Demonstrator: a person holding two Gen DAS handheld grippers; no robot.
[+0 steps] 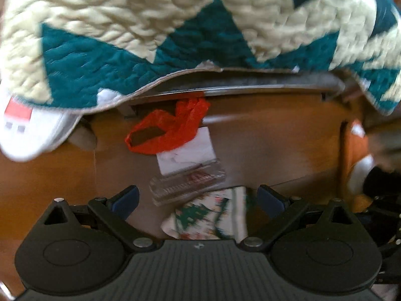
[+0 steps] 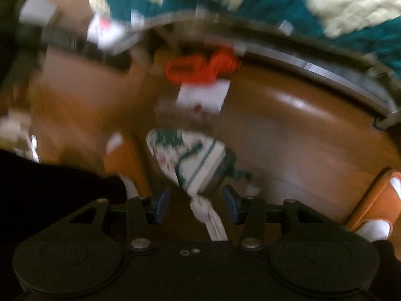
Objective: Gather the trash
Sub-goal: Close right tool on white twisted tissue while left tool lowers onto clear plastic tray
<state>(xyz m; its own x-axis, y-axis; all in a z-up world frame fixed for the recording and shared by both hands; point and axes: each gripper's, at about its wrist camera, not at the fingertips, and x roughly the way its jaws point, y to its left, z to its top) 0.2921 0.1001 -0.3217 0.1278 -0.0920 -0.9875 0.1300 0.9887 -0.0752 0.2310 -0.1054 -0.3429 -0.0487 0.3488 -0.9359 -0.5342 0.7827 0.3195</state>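
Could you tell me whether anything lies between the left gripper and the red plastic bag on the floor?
Yes: a clear plastic container and white paper lie between the open left gripper and the red bag.

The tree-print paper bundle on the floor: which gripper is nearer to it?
Probably right, though blur makes it close. The right gripper has the tree-print paper bundle's twisted tail between its open jaws. The left gripper, also open, has the bundle just ahead.

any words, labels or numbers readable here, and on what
None can be read.
White tag on the quilt: a red block and grey squares, no legible letters.
Clear tray: a red print, too blurred.
Patterned bag: tree pictures only.
White card: faint marks, unreadable.
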